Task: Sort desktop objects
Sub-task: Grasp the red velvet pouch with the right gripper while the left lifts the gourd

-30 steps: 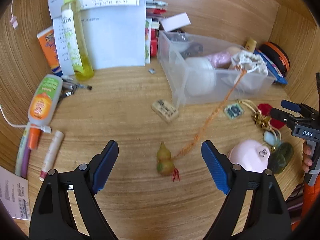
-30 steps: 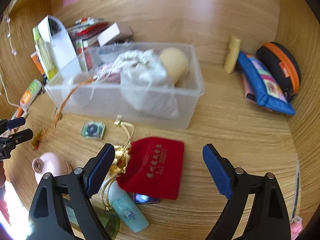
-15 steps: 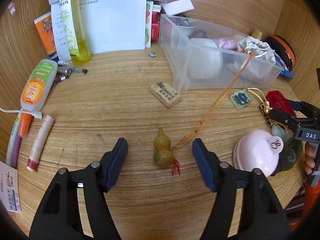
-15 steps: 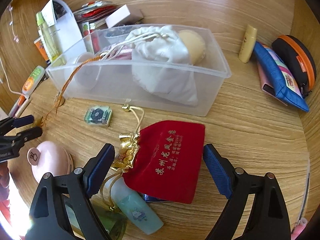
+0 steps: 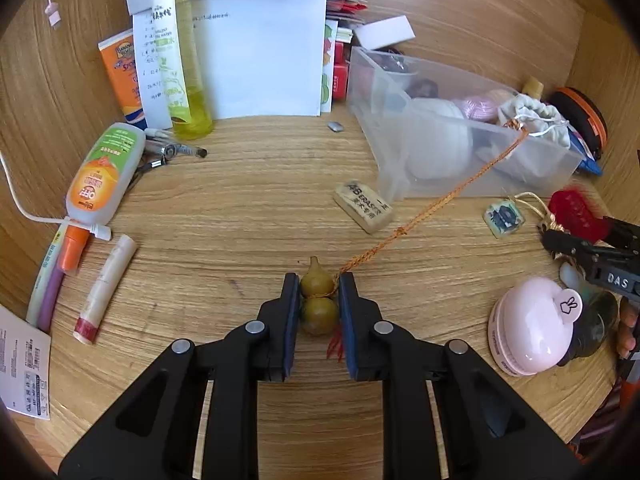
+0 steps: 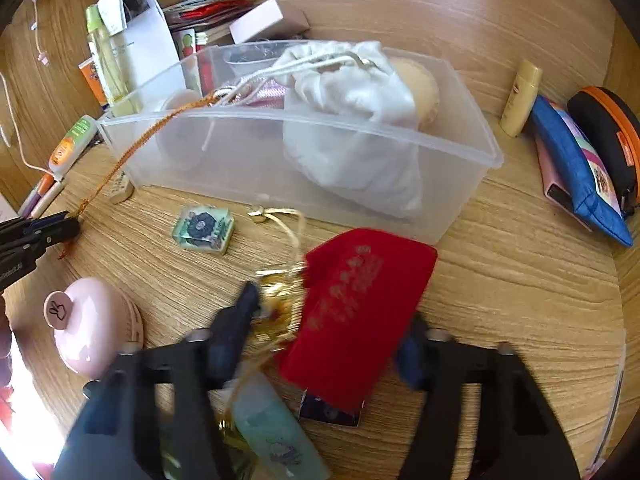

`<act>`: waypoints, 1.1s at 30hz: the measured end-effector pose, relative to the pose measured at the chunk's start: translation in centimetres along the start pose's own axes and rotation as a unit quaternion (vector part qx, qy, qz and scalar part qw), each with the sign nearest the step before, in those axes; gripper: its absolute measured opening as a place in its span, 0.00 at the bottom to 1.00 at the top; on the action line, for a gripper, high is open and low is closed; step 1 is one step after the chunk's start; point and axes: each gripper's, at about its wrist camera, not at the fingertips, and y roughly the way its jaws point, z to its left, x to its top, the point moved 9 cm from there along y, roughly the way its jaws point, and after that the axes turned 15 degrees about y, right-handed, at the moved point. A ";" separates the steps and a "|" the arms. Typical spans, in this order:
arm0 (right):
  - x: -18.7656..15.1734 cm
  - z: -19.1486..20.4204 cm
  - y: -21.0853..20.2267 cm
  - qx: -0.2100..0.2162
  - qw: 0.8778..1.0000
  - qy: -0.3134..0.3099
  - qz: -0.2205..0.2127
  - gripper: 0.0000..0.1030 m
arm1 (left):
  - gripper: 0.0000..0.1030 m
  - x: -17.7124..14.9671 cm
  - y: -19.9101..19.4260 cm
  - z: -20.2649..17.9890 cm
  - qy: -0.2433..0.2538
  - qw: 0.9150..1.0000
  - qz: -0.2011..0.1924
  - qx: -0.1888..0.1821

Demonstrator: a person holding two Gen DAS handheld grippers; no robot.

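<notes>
My left gripper [image 5: 319, 296] is shut on a small olive gourd charm [image 5: 318, 304] that rests on the wooden desk. The charm's orange cord [image 5: 432, 208] runs up into the clear plastic bin [image 5: 460, 148]. My right gripper [image 6: 328, 324], blurred, is open, its jaws standing on either side of a red velvet pouch [image 6: 360, 308] with gold tassels. The bin [image 6: 360, 168] holds a white drawstring bag [image 6: 356, 120] and other items.
An eraser [image 5: 362, 206], a green square tile [image 6: 203, 229], a pink round case [image 5: 534, 330], a lip balm [image 5: 106, 288], an orange-labelled tube [image 5: 102, 176], a yellow bottle [image 5: 180, 56], papers, and a blue pouch [image 6: 580, 168] lie around. A teal tube [image 6: 276, 436] lies under the right gripper.
My left gripper has moved forward and shut on the gourd charm. My right gripper has moved forward over the red pouch and narrowed.
</notes>
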 end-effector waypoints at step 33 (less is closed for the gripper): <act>7.5 0.0 -10.5 0.087 0.983 0.037 -0.155 0.12 | 0.18 12.8 -9.0 -3.9 0.028 0.984 -0.175 -0.019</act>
